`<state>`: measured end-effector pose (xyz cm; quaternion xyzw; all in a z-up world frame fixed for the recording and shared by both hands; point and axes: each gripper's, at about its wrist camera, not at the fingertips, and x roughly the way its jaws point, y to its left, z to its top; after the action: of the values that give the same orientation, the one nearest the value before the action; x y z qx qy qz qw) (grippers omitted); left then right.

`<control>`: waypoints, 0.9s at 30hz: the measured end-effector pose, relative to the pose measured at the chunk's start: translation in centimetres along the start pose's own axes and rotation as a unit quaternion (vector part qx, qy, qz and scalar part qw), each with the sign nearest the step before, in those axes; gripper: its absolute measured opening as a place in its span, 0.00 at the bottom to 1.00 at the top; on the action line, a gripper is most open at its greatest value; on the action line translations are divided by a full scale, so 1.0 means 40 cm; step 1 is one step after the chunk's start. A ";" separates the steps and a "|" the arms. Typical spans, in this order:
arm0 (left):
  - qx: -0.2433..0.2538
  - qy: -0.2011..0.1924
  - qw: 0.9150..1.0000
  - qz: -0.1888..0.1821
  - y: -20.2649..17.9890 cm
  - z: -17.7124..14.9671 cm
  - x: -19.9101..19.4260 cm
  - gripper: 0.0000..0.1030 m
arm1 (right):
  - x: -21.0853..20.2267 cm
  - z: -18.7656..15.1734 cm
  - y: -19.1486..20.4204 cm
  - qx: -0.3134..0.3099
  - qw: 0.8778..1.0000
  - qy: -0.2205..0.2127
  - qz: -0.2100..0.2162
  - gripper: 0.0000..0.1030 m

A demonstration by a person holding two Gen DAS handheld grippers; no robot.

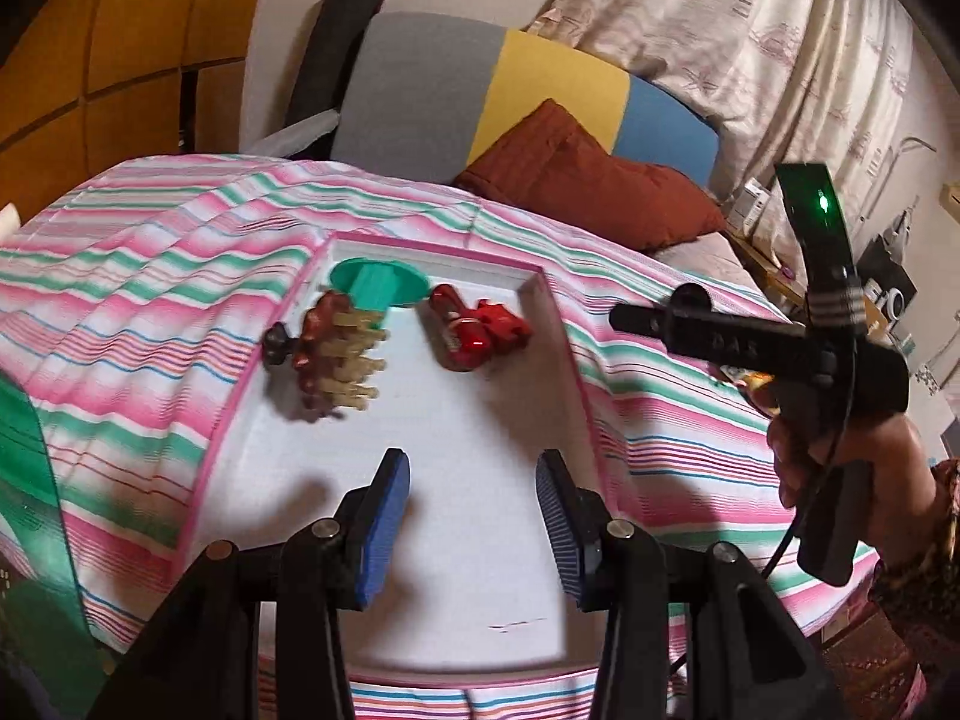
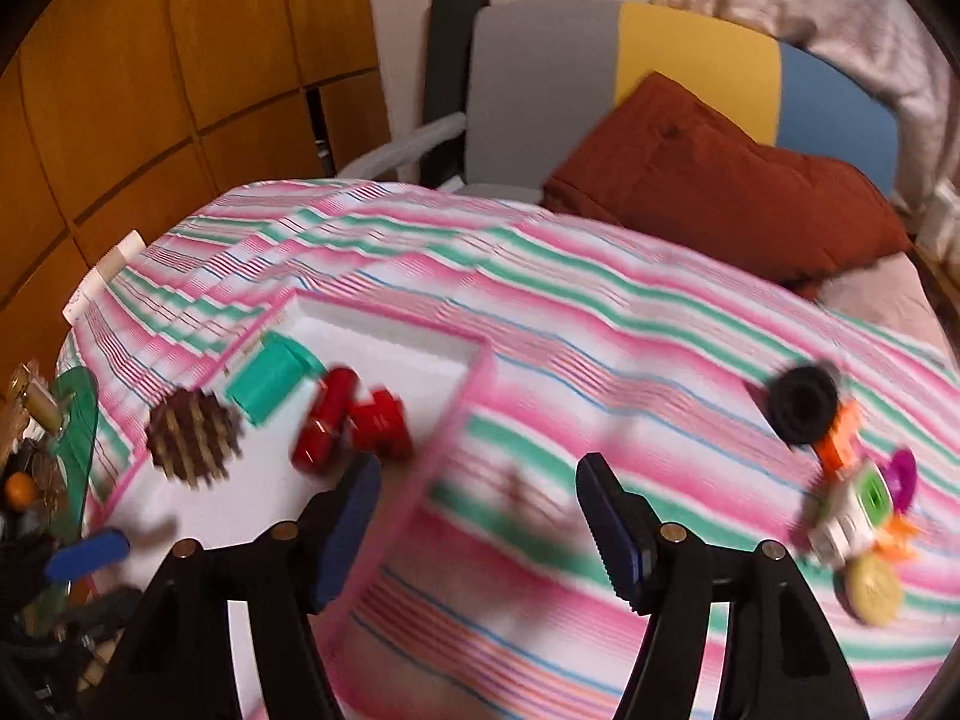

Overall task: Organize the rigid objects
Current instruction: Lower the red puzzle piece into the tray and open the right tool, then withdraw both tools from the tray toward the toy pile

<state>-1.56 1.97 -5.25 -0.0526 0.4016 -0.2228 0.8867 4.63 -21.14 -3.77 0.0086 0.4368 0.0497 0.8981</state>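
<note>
We saw a white shallow tray with a pink rim (image 1: pixel 564 324) holding a teal plastic spool (image 1: pixel 378 288), a brown-and-cream toothed piece (image 1: pixel 336 348) and a glossy red toy (image 1: pixel 474 330). Both our tongs, left (image 1: pixel 474 516) and right (image 2: pixel 480 528), stood apart and empty, while a black ring (image 2: pixel 804 405) and small colourful toys (image 2: pixel 858 510) lay outside on the striped cloth (image 2: pixel 600 312).

both grippers' jaws apart, empty
</note>
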 end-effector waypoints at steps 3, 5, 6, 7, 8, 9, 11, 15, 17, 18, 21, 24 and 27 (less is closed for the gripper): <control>0.017 0.002 1.000 -0.010 -0.030 -0.003 0.002 0.43 | -0.022 -0.039 -0.043 0.015 1.000 0.004 -0.004 0.68; 0.033 0.009 0.999 -0.017 -0.054 -0.009 0.008 0.43 | -0.036 -0.065 -0.076 0.026 1.000 0.009 -0.007 0.69; 0.041 0.012 0.999 -0.018 -0.065 -0.011 0.011 0.43 | -0.041 -0.078 -0.091 0.030 0.999 0.011 -0.008 0.69; 0.050 0.015 0.998 -0.021 -0.079 -0.016 0.015 0.43 | -0.047 -0.092 -0.108 0.034 0.999 0.014 -0.010 0.69; 0.056 0.016 0.998 -0.024 -0.092 -0.019 0.016 0.43 | -0.052 -0.106 -0.128 0.038 0.999 0.016 -0.014 0.70; 0.060 0.017 0.998 -0.028 -0.101 -0.021 0.018 0.43 | -0.056 -0.120 -0.149 0.043 0.999 0.019 -0.020 0.71; 0.074 0.017 0.996 -0.038 -0.127 -0.026 0.016 0.43 | -0.063 -0.144 -0.192 0.053 0.998 0.026 -0.029 0.71; 0.106 0.019 0.993 -0.047 -0.180 -0.033 0.019 0.43 | -0.082 -0.179 -0.279 0.076 0.995 0.034 -0.046 0.71; 0.114 0.027 0.992 -0.051 -0.204 -0.031 0.029 0.43 | -0.096 -0.192 -0.323 0.086 0.994 0.032 -0.056 0.71; 0.116 0.029 0.991 -0.055 -0.213 -0.029 0.032 0.43 | -0.102 -0.191 -0.340 0.089 0.994 0.030 -0.061 0.71; 0.123 0.033 0.990 -0.063 -0.242 -0.028 0.040 0.43 | -0.131 -0.195 -0.415 0.099 0.992 0.014 -0.082 0.71; 0.130 0.038 0.988 -0.072 -0.271 -0.029 0.045 0.43 | -0.141 -0.191 -0.484 0.112 0.989 -0.001 -0.093 0.71; 0.140 0.043 0.986 -0.078 -0.295 -0.038 0.047 0.43 | -0.125 -0.193 -0.554 0.132 0.986 -0.010 -0.103 0.71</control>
<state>-5.76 -9.27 -4.35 0.0508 0.3988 -0.3477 0.8471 -2.67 -43.89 -5.94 0.0825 0.4295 -0.1007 0.8936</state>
